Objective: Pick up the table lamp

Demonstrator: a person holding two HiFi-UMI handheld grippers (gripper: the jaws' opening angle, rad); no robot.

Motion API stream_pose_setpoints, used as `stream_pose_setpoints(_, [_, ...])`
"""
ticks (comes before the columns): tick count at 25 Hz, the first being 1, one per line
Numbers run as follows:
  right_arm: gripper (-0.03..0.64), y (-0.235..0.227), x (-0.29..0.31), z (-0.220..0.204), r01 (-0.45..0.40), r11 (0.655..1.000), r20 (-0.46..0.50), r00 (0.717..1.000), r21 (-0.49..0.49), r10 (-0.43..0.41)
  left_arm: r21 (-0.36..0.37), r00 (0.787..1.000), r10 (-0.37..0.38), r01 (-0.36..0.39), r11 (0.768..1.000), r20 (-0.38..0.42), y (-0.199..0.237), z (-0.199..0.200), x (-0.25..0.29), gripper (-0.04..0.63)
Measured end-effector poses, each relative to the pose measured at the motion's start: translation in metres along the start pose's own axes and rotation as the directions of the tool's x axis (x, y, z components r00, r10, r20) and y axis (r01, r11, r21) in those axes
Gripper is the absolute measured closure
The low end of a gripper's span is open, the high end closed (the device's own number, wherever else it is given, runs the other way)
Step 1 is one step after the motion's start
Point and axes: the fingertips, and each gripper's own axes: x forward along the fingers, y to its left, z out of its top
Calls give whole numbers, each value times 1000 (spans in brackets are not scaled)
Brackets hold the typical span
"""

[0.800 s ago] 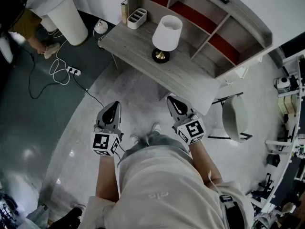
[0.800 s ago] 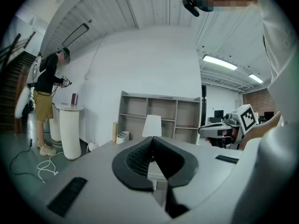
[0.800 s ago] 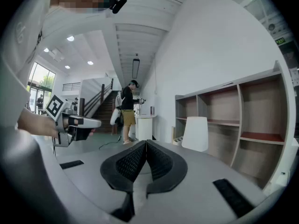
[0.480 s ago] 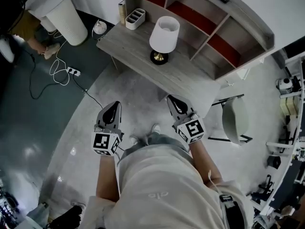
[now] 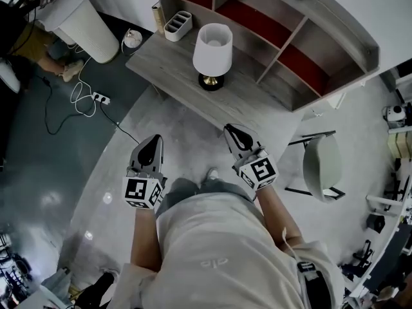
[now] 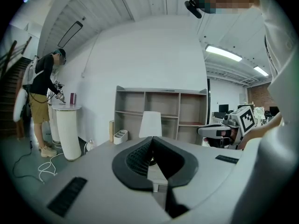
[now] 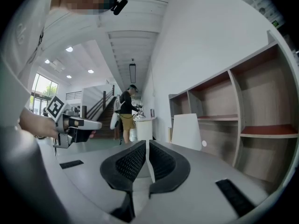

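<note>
Though short of the lamp (image 5: 212,50), left gripper (image 5: 153,141), right gripper (image 5: 232,132) near-level.

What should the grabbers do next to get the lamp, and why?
Probably carry the left gripper and right gripper forward toward the white-shaded table lamp with the brass base. It stands untouched on the grey wooden desk, and both grippers hang short of that desk, jaws shut.

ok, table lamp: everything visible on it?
The table lamp stands upright on the grey wood-grain desk, before the shelf unit. White tapered shade, open on top, over a brass-coloured stem and round dark base. Only the desk touches it; no cord shows.
</note>
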Motion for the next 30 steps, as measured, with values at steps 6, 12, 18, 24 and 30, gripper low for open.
stream_pose_setpoints(6, [565,-16,22,-10,-10,1000,-18,1000,16,10,-22,1000,14,-15,1000,-27,13,-6,21,578])
stream_pose_setpoints(12, [494,-27,67,-20,35,999,-60,998,27,-34,-35,999,-19,18,999,-26,53,-3,47,578])
stream_pose_setpoints(18, [468,-32,126,-25,117,993,-101,988,35,-113,-46,995,-92,90,995,-36,115,-3,70,578])
stream_pose_setpoints(24, [445,-29,173,-40,223,974,-150,965,48,-214,-69,987,-154,150,986,-46,182,-6,85,578])
stream_pose_setpoints(30, [402,-32,204,-69,326,944,-202,928,40,-312,-67,975,-212,208,976,-61,231,-8,91,578])
